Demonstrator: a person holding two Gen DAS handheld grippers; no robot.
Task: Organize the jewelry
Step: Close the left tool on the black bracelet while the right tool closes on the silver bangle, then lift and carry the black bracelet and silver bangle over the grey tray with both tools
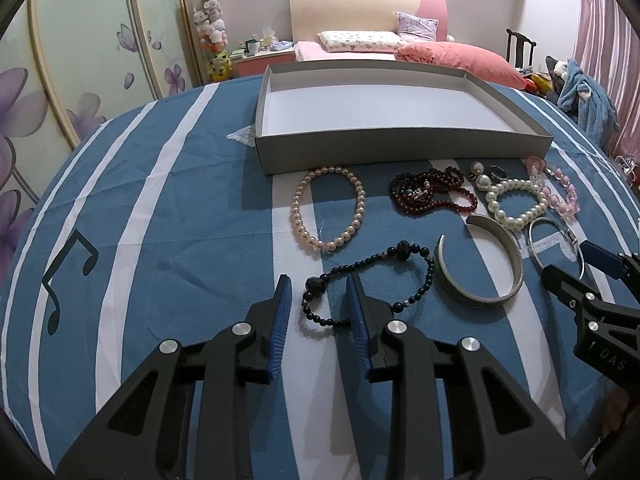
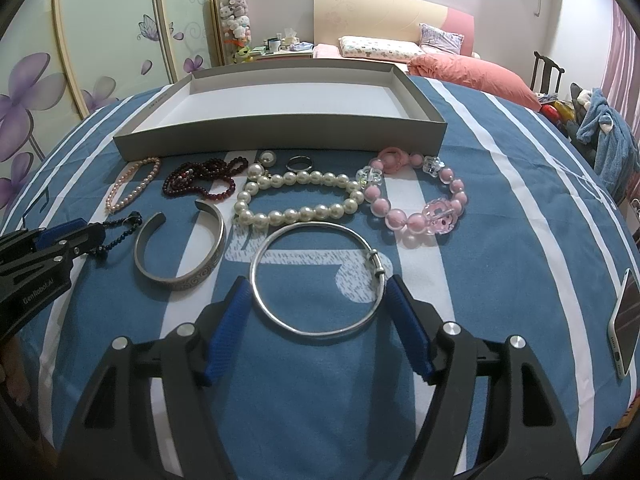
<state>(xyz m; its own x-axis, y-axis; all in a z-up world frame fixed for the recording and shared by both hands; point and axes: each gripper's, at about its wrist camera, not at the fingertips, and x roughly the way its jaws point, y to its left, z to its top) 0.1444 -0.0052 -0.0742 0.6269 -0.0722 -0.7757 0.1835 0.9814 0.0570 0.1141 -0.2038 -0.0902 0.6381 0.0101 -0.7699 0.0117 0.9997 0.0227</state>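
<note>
— Blue striped cloth covers the whole work surface, right? Where's the jewelry on it?

— All of it lies loose on the cloth, in front of a shallow grey box. Nothing is in the box.

— Start with what the tools are at.

— A dark bead bracelet lies nearest the left gripper. Its jaws are narrow, with one end of the loop and a big faceted bead between them. I see a gap beside that bead, so the pads aren't pressing on it.

— And the other one?

— A thin silver bangle lies flat between the jaws of the right gripper. They stand wide, a blue pad just outside the rim on each side, the right one close to the clasp.

— What lies around those two?

— Between them sits a wide silver cuff, its gap facing the box. Beyond the dark beads is a pink pearl strand, then a heap of dark red beads. Past the bangle lies a white pearl bracelet, touching a pink bead bracelet on its right end.

— Anything small?

— A ring and a pearl earring, close under the box's front wall.

— Further out?

— A phone at the cloth's right edge. Behind everything, a bed with pink bedding, and wardrobe doors painted with purple flowers.
</note>
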